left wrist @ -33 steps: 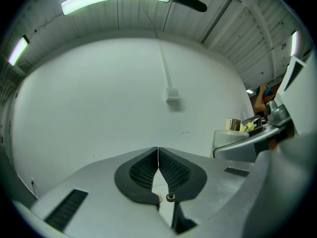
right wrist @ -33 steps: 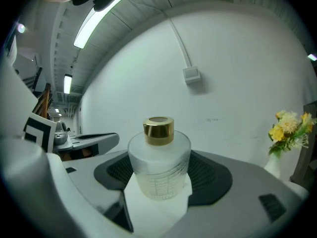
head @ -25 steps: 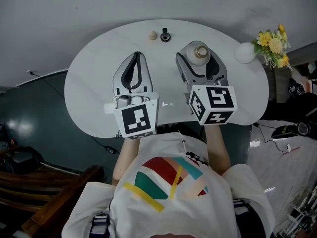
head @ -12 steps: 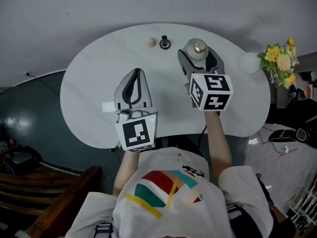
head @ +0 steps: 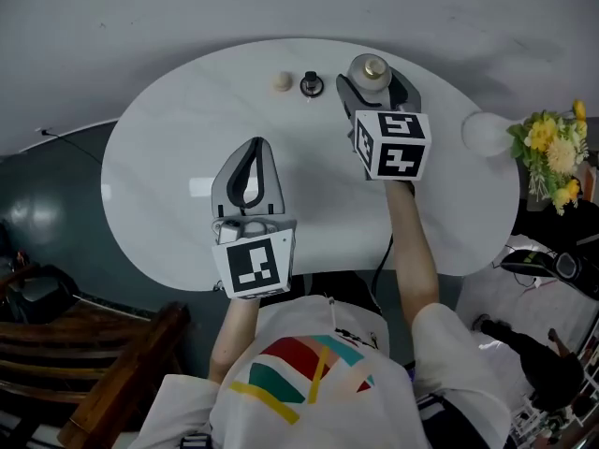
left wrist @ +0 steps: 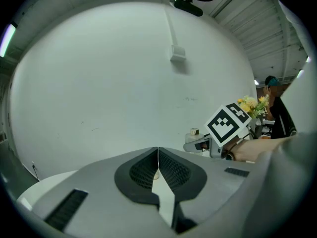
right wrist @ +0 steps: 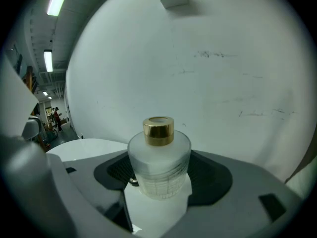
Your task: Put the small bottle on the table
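White tabletop [head: 168, 176] spreads below me. My left gripper [head: 255, 150] hovers near its middle, jaws shut on nothing, forearm drawn in. My right gripper [head: 374, 87] reaches to 12 o'clock on a straight forearm, jaws clamped round the upright small bottle [right wrist: 159, 170]; whether its base touches down I cannot tell. Released high or tilted, it could topple onto the black knob [head: 311, 85] at its 9 o'clock.

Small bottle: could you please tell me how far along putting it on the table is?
Done: the right tool grips the small bottle upright. In hand: it is over the far side of the table, contact unclear. Left: set down, release. The left tool is shut, empty.
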A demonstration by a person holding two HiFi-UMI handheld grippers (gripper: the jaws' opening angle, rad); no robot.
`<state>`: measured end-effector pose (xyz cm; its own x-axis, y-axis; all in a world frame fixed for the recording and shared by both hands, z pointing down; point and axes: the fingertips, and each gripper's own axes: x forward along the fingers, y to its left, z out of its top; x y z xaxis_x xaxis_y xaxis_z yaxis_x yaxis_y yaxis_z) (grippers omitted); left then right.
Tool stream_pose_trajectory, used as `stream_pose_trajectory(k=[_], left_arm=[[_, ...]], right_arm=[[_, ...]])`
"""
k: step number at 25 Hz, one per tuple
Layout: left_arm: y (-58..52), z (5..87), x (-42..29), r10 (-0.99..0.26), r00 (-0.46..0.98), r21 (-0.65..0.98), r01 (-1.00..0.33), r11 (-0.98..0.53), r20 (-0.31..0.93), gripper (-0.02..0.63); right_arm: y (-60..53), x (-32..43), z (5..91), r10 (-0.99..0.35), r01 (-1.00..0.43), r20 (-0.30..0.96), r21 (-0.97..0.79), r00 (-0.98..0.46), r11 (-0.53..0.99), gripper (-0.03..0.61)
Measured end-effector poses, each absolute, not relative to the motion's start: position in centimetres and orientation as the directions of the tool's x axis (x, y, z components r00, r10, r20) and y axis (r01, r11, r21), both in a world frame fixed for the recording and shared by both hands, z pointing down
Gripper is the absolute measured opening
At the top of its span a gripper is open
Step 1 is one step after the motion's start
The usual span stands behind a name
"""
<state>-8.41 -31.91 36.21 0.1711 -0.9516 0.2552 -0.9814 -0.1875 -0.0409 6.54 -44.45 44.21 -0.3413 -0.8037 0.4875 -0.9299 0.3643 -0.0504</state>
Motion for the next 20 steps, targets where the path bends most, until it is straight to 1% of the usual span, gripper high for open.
stream_pose_trajectory(k=[7, 12, 20], left_arm=[[-32.7, 38.3, -7.7, -0.940, 0.173, -0.028, -0.981, -0.190, 0.294, 0.018], [-32.7, 39.6, -7.9, -0.931, 0.167, -0.057, -0.979, -0.195, 0.323, 0.018], [-32.2, 41.0, -8.7, -0.923, 0.140, -0.072, -0.982, -0.177, 0.359, 0.018]], right_arm=[[-47.7, 6.5, 47.9, -0.770, -0.926, 0.545, -0.035, -0.332, 0.375, 0.330], [-48.6, 6.2, 50.7, -0.739, -0.920, 0.586, -0.026, -0.331, 0.392, 0.330], [-49.6, 6.9, 53.5, -0.727, -0.931, 0.618, -0.024, -0.299, 0.363, 0.330]])
